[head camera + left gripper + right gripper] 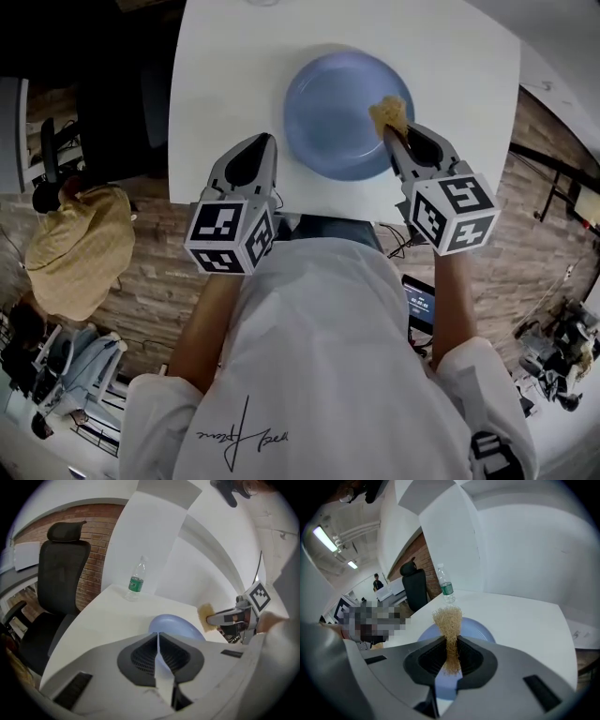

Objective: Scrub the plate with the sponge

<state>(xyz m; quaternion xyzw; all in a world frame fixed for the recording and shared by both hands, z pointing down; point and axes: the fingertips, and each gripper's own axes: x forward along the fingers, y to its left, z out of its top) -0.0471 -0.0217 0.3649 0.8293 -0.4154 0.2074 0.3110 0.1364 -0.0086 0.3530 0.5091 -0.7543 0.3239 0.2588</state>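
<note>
A blue plate point(339, 112) lies on the white table point(225, 75). My right gripper point(392, 133) is shut on a tan fibrous sponge point(390, 113), which is over the right side of the plate; I cannot tell whether it touches the plate. In the right gripper view the sponge point(448, 618) stands up from between the jaws point(451, 639), with the plate point(477, 631) behind. My left gripper point(259, 142) is just off the plate's near left rim. In its own view the jaws point(158, 635) meet in a thin seam with nothing between them, and the plate point(174, 622) shows beyond.
A clear water bottle with a green label point(136, 581) stands at the far edge of the table. A black office chair point(61, 573) is beside the table's left side. A brick wall and clutter lie around the table, and a person point(376, 581) stands far off.
</note>
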